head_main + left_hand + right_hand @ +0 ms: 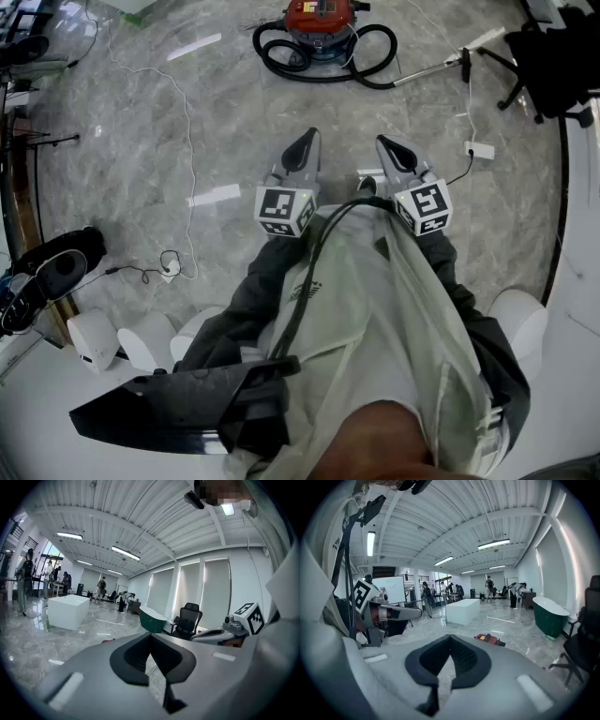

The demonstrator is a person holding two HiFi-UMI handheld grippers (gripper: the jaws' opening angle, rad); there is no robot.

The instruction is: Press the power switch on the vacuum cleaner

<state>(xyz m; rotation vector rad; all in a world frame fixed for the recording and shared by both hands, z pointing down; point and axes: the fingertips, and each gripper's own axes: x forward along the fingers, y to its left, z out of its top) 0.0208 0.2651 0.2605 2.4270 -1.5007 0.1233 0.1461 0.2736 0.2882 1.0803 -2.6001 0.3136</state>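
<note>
Both closed: left claw (310,135), right claw (381,142); vacuum cleaner (319,19) wand (427,72) seemingly rightward.

Left gripper (308,135), right gripper (382,142): both closed, empty.

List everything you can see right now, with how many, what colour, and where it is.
Vacuum cleaner: one, red body, on the floor far ahead.
Hose: one, black, coiled round the vacuum cleaner.
Wand: one, metal, on the floor right of the vacuum cleaner.
Office chair: one, black, far right.
Cable: one, white, trailing over the floor at left.
Bathtub: one, dark green, right side of the hall.
Counter block: one, white, mid-hall.
People: several, distant.
Floor: grey marble.
Left hand-held gripper: grey, jaws together, empty.
Right hand-held gripper: grey, jaws together, empty.
Jacket: pale, worn by the person.
</note>
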